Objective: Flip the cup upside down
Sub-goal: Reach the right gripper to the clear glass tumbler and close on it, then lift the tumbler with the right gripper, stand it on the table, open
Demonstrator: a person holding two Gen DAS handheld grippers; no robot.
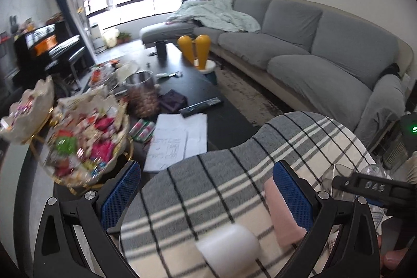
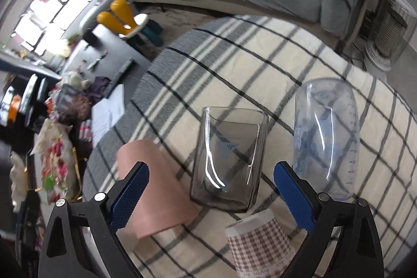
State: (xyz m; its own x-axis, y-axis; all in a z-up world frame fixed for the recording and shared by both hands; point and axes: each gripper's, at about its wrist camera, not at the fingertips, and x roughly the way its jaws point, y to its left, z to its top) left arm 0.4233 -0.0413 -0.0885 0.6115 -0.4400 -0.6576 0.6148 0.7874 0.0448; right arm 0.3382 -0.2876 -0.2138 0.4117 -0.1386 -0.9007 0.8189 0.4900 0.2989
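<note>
Several cups stand on a round table with a plaid cloth [image 2: 234,64]. In the right wrist view a smoky square glass cup [image 2: 229,158] stands upright in the middle, a pink cup [image 2: 153,186] upside down to its left, a clear plastic cup [image 2: 325,137] upside down to its right, and a checkered paper cup [image 2: 260,244] in front. My right gripper [image 2: 211,194] is open and empty, above the table before the glass. My left gripper [image 1: 206,192] is open and empty over the cloth; a white cup [image 1: 229,246] and the pink cup [image 1: 281,212] lie near it.
A dark coffee table [image 1: 198,85] with papers, a remote, a jar and snack bowls [image 1: 83,142] stands beyond the round table. A grey sofa [image 1: 299,43] runs along the right. A heater [image 2: 391,30] stands by the sofa's end. A yellow-eared stool [image 1: 200,54] sits between.
</note>
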